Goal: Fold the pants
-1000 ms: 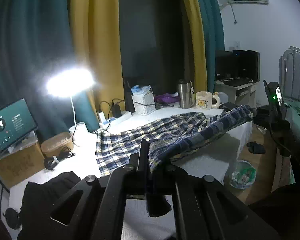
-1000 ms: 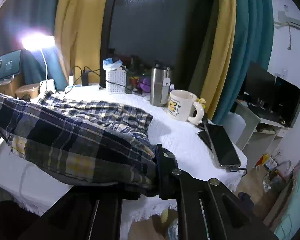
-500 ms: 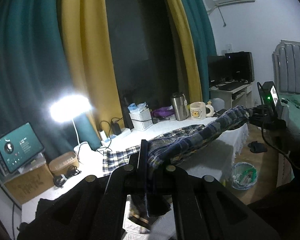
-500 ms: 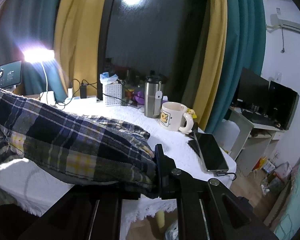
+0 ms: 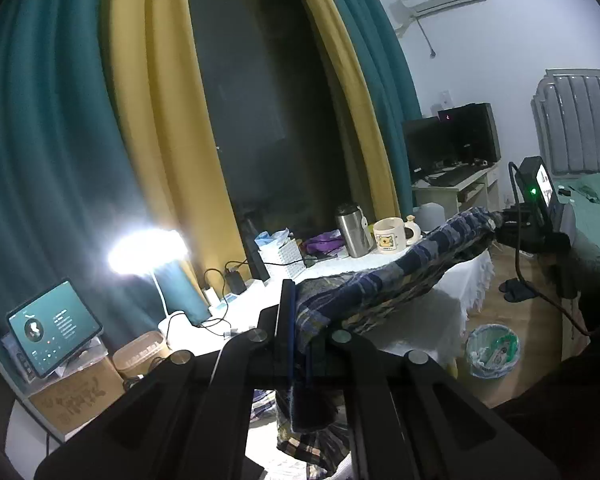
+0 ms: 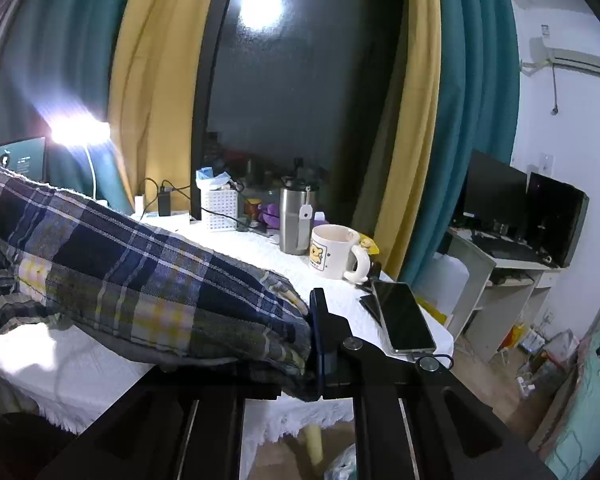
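Blue, white and yellow plaid pants [image 5: 396, 280] hang stretched in the air between my two grippers, above a table with a white cloth [image 5: 432, 312]. My left gripper [image 5: 300, 320] is shut on one end of the pants, and loose fabric dangles below its fingers. My right gripper [image 6: 314, 332] is shut on the other end, with the cloth bunched to the left of its fingers; the pants [image 6: 140, 280] sag toward the table [image 6: 80, 364]. In the left wrist view the right gripper [image 5: 500, 226] shows at the far right, holding the pants' far end.
A steel tumbler [image 6: 298, 220], a cartoon mug [image 6: 334, 252], a phone [image 6: 404, 316], a white basket [image 6: 220, 210] and chargers stand along the table's far side. A bright desk lamp [image 5: 148, 248], a tablet [image 5: 52, 326], a waste bin [image 5: 492, 350] and a bed [image 5: 592, 216] surround it.
Both grippers have risen and pulled back with the pants, which lifted off the table and now hang between them. Both grips stay the same.
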Motion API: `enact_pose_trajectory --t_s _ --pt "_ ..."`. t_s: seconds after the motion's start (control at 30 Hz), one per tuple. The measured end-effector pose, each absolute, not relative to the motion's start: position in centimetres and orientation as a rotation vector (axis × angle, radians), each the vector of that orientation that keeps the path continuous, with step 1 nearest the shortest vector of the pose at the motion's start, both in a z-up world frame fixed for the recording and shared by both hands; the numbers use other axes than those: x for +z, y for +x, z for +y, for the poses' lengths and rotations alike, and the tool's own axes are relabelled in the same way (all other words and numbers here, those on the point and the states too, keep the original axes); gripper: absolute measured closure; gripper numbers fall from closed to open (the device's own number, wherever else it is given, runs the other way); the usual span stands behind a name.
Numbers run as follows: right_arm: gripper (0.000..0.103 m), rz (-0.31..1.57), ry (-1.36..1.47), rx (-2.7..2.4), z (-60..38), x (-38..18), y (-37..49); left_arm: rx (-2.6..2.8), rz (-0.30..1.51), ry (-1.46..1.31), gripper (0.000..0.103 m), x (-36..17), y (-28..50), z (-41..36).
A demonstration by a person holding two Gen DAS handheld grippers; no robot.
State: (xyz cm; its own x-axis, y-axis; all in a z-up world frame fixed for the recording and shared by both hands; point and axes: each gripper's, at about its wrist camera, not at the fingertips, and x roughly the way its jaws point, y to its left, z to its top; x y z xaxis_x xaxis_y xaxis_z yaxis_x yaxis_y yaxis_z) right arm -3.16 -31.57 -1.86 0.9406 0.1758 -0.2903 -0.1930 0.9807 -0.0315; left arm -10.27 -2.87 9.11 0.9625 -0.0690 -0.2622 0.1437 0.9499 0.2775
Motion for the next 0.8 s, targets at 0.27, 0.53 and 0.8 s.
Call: enact_pose_trajectory --t_s 0.27,0.53,0.8 --pt "0.092 0.307 -0.065 0.19 -31.2 -2.0 -1.9 -0.1 0.271 0.32 0.101 8.8 -8.6 -2.6" --pt "0.092 0.324 -0.071 0.187 -30.8 -1.7 0.9 -0.088 0.284 0.345 0.101 8.6 -5.1 -1.7" --pt "0.092 0.338 -0.098 0.191 -29.1 -0.6 4.7 -0.066 0.318 0.329 0.101 7.8 -0.6 0.7"
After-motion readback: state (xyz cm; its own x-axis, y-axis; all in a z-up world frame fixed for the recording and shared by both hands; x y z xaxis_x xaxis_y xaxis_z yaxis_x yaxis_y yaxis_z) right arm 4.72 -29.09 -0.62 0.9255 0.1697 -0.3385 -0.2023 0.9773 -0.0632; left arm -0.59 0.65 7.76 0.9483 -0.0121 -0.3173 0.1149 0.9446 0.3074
